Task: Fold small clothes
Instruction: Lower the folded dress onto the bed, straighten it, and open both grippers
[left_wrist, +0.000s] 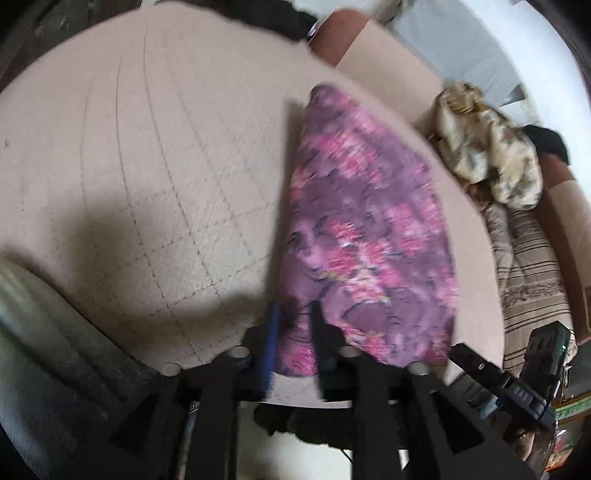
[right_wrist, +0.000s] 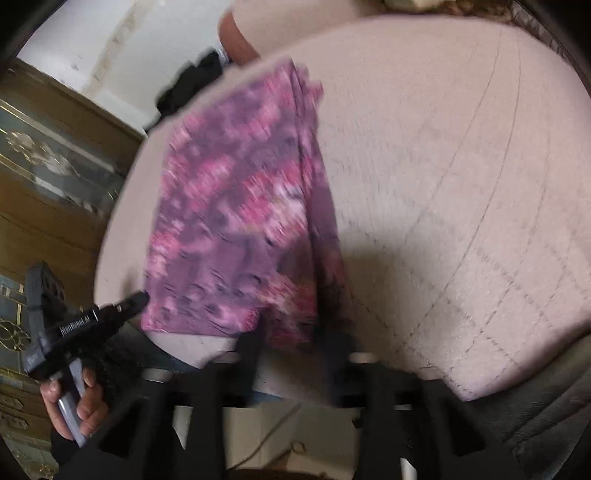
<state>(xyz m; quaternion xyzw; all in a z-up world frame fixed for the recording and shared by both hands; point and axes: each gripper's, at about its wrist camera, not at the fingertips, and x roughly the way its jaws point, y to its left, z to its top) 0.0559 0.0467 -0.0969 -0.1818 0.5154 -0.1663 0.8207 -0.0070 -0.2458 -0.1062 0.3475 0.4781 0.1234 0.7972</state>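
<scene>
At the near edge of the pink quilted bed cover (left_wrist: 147, 184), both tongs sit at the hem of a purple-pink floral garment (left_wrist: 362, 229). Left tongs (left_wrist: 293, 317): jaws partly spread w/ the garment's near left corner between them; whether the pads actually press the cloth can't be told, pics too blurred. Right tongs (right_wrist: 291, 332): same story at the near right corner, fabric bunched between half-spread jaws, grip unclear.

Garment lies flat-ish, long and narrow, running from the near edge toward the far side of the cover, looks already folded lengthwise once. Step in hand, prob.: taking or letting go of the near hem between folds. Next move likely calls for a firm pinch on both corners, then lifting them evenly toward the far end w/o dragging the bottom layer.

Beige crumpled cloth (left_wrist: 487, 147) sits off the right edge, well apart.
</scene>
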